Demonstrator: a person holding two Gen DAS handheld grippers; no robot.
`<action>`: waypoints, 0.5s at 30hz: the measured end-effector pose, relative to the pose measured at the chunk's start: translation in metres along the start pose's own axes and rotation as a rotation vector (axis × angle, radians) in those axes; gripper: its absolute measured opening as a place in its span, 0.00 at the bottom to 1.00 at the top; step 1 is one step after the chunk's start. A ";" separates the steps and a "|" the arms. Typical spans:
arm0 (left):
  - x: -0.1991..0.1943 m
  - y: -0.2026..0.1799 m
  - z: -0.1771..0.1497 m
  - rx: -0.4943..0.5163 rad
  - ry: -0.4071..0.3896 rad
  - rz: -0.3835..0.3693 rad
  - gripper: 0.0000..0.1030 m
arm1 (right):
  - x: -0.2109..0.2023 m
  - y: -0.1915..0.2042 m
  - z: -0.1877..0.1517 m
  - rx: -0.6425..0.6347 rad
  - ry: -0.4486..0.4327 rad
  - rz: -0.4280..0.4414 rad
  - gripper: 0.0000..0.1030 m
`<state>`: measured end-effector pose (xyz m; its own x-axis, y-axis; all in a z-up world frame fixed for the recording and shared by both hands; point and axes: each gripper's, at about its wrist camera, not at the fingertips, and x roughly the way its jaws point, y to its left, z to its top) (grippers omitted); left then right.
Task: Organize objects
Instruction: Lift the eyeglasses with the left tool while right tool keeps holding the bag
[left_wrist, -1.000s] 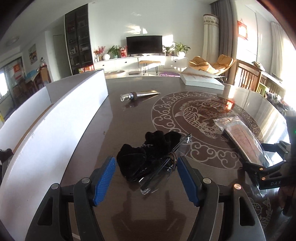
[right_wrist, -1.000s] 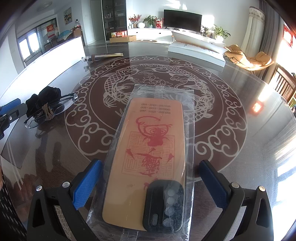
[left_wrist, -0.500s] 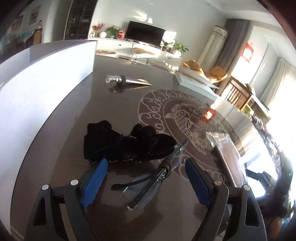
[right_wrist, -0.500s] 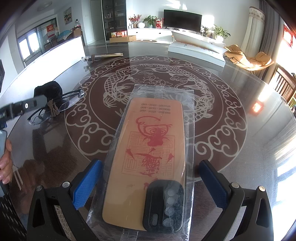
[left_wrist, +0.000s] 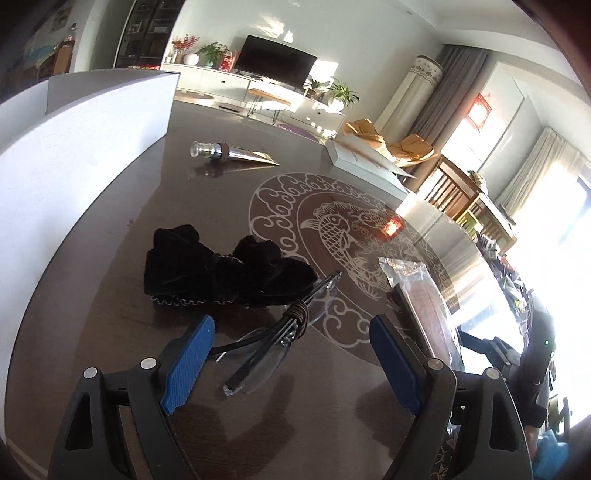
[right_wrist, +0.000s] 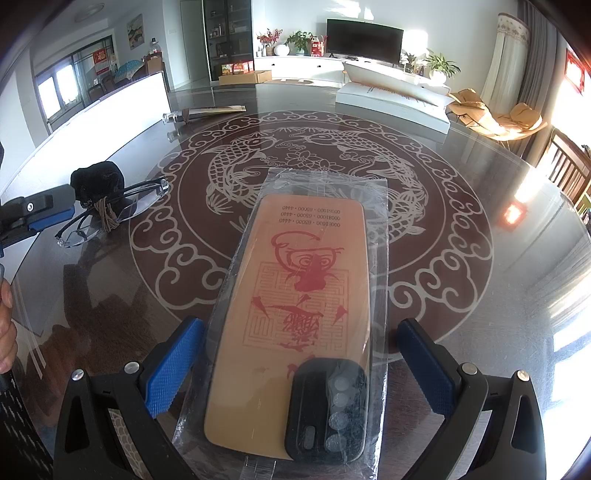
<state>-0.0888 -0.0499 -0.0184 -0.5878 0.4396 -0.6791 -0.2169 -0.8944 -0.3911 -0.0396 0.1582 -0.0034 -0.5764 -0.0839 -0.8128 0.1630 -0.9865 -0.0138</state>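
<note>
— How many things do I have on the table (right_wrist: 498, 332)?

— I count one pair of glasses (left_wrist: 266, 350), with one cord wound around it. One black cloth pouch (left_wrist: 221, 273). One phone case in a clear bag (right_wrist: 295, 317). One tube with a clear cap (left_wrist: 232, 153).

— And boxes?

— One flat white box (right_wrist: 391, 99) at the far edge.

— My tongs?

— Two, the left gripper (left_wrist: 291, 362) and the right gripper (right_wrist: 299, 365), with two blue pads each.
</note>
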 end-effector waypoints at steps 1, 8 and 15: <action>0.004 -0.003 -0.001 0.011 0.020 -0.006 0.83 | 0.000 0.000 0.000 0.000 0.000 0.000 1.00; 0.011 -0.020 -0.010 0.103 0.072 -0.019 0.86 | 0.000 0.000 0.000 0.000 0.000 0.000 1.00; 0.007 -0.025 -0.014 0.115 0.093 -0.052 0.86 | 0.000 0.000 0.000 0.000 0.000 0.000 1.00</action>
<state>-0.0766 -0.0231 -0.0220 -0.5002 0.4868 -0.7162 -0.3359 -0.8714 -0.3576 -0.0396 0.1582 -0.0034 -0.5766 -0.0839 -0.8127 0.1629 -0.9865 -0.0137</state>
